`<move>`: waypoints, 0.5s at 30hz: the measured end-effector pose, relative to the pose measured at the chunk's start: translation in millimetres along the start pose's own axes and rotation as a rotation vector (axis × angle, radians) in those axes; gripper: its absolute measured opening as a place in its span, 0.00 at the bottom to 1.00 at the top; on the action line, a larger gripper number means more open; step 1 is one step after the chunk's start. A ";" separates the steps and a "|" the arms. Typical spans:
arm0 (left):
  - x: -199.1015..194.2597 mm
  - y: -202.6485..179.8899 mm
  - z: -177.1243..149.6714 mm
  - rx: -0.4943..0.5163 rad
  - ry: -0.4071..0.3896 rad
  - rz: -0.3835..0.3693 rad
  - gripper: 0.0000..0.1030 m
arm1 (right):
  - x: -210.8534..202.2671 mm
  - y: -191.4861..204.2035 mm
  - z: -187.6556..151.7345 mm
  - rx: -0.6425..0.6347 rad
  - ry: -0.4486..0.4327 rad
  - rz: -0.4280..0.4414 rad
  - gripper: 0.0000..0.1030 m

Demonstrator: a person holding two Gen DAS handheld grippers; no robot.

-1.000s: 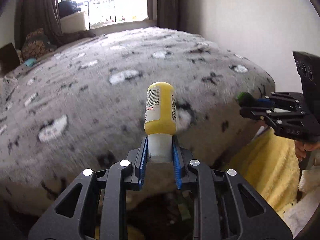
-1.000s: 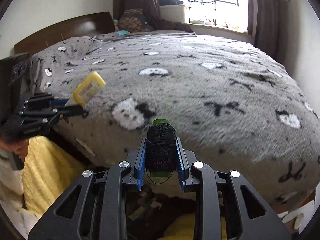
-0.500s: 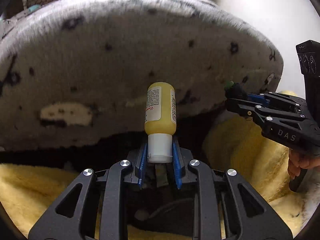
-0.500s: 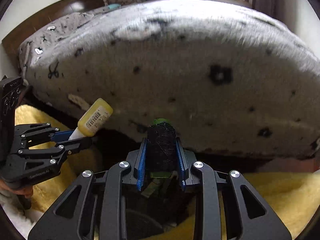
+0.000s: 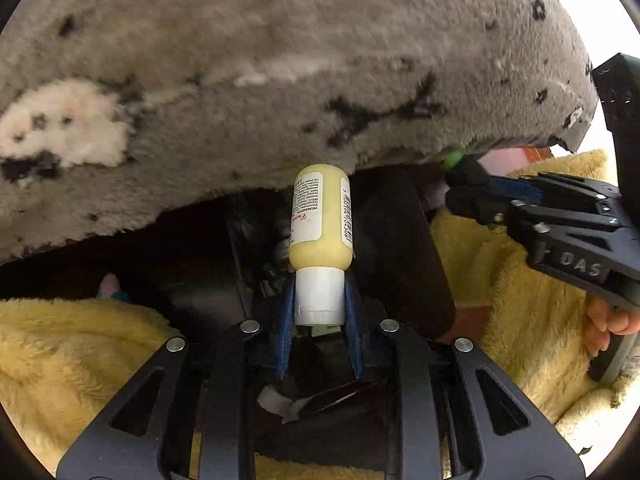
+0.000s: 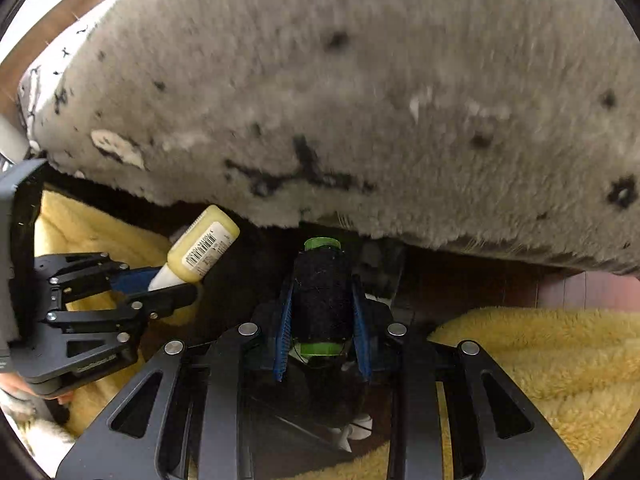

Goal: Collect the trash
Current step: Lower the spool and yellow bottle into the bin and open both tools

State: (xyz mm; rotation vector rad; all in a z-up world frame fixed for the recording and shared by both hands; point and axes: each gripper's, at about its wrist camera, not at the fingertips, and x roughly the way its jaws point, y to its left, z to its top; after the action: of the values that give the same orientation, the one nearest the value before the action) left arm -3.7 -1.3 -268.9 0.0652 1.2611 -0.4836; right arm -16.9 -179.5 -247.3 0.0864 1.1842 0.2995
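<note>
My left gripper is shut on the white cap of a small yellow bottle, which stands upright between the blue pads. My right gripper is shut on a spool of black thread with green ends. Both hang low over a dark bin with scraps inside, in front of the bed's edge. The right gripper shows at the right of the left wrist view. The left gripper with the bottle shows at the left of the right wrist view.
The grey fleece blanket of the bed overhangs just above both grippers. A yellow fluffy rug lies around the bin on both sides. A bare foot shows at the right edge.
Both grippers have dropped from above the bed to below its edge, over the dark bin. The bottle and the spool stay gripped.
</note>
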 end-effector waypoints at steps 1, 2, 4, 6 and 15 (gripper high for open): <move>3.7 0.6 0.6 -0.002 0.012 -0.006 0.21 | 4.8 -2.0 -1.3 0.009 0.019 0.004 0.27; 7.0 1.5 0.8 -0.004 0.021 -0.009 0.21 | 8.5 -3.1 -2.2 0.016 0.032 0.009 0.27; 13.0 3.1 2.1 -0.009 0.041 -0.015 0.21 | 14.8 -5.8 -3.7 0.029 0.052 0.013 0.27; 17.5 1.9 2.5 -0.010 0.051 -0.028 0.21 | 17.6 -5.2 -4.0 0.028 0.059 0.015 0.27; 33.0 -2.1 -6.8 -0.014 0.080 -0.014 0.21 | 26.9 -1.1 -5.3 0.033 0.064 0.021 0.27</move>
State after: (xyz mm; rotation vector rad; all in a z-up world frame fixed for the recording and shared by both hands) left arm -3.4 -11.4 -301.1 0.0640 1.3440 -0.4883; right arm -12.4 -173.5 -273.7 0.1186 1.2523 0.3028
